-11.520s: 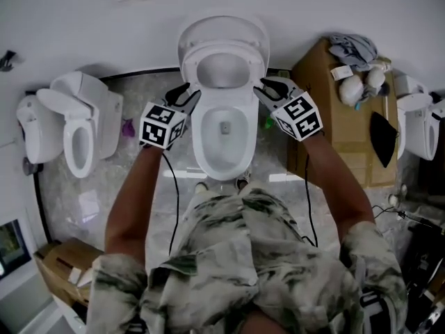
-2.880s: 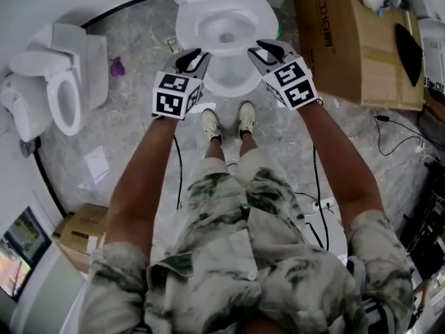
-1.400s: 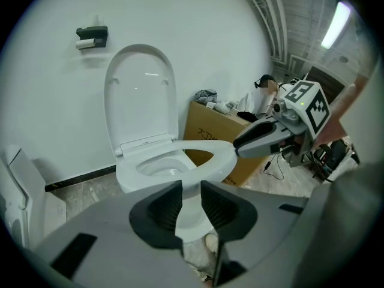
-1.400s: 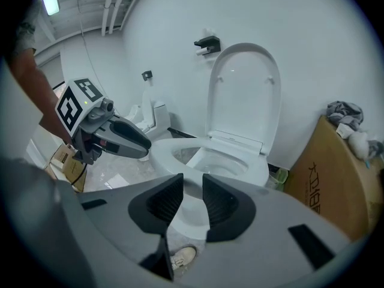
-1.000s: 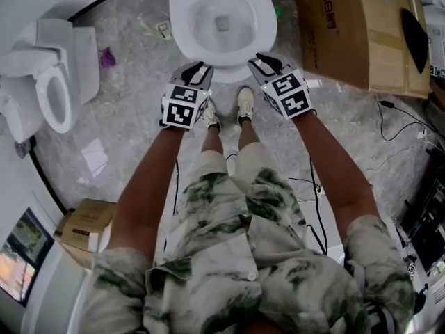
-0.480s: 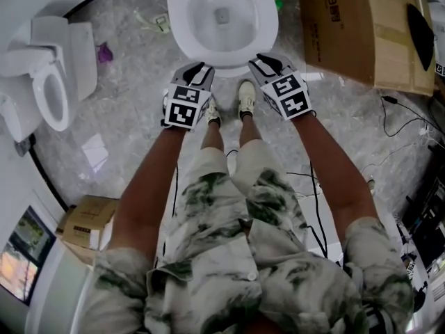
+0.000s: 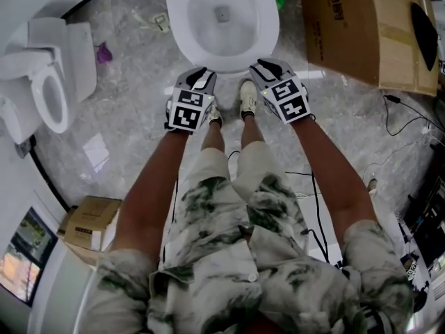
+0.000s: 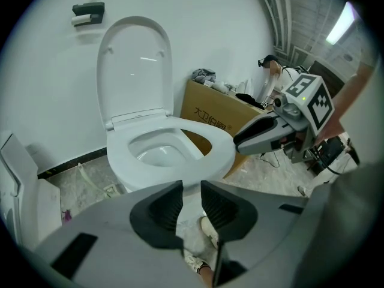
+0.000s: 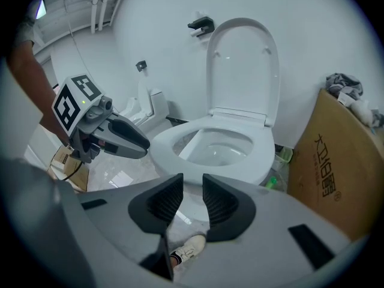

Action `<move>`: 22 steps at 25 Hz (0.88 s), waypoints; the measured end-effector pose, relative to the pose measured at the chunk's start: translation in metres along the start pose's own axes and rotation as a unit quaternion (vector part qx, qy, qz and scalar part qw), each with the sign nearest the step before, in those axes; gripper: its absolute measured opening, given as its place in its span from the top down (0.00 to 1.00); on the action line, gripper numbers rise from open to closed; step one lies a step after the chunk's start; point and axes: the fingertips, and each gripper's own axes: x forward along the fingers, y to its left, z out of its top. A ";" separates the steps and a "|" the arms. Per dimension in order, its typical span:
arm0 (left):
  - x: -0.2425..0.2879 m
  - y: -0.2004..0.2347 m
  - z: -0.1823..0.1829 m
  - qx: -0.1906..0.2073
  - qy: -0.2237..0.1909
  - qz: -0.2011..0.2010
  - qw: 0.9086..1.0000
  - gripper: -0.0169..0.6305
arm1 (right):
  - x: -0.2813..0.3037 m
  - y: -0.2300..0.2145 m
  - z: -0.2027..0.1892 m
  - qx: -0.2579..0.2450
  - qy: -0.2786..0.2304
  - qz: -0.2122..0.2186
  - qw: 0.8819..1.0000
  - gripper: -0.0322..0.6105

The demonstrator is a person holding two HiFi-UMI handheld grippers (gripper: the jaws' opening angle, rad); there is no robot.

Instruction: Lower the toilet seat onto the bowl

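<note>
The seat (image 8: 219, 146) lies flat on the bowl (image 7: 222, 30), top centre of the head view; the lid (image 8: 133, 65) stands upright. The left claw (image 7: 198, 76) and right claw (image 7: 264, 67) hang just below, parted and empty. A stray bump could slam the lid down.

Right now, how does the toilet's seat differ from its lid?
Pose: the seat lies flat on the bowl, while the lid stands upright behind it.
Shape: the seat is a ring with an open middle; the lid is a solid oval panel with no opening.
Shared: both are white and glossy, and they meet at the hinge at the back of the bowl.
</note>
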 end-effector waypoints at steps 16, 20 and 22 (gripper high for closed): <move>0.037 0.000 -0.038 -0.010 0.027 -0.021 0.999 0.82 | 0.036 -0.003 -0.040 0.029 0.021 -0.006 0.999 0.76; 0.048 0.001 -0.048 -0.013 0.035 -0.026 0.999 0.82 | 0.045 -0.004 -0.053 0.038 0.034 -0.004 0.999 0.76; 0.053 0.002 -0.052 -0.014 0.039 -0.025 0.999 0.82 | 0.050 -0.006 -0.058 0.042 0.037 -0.004 0.998 0.76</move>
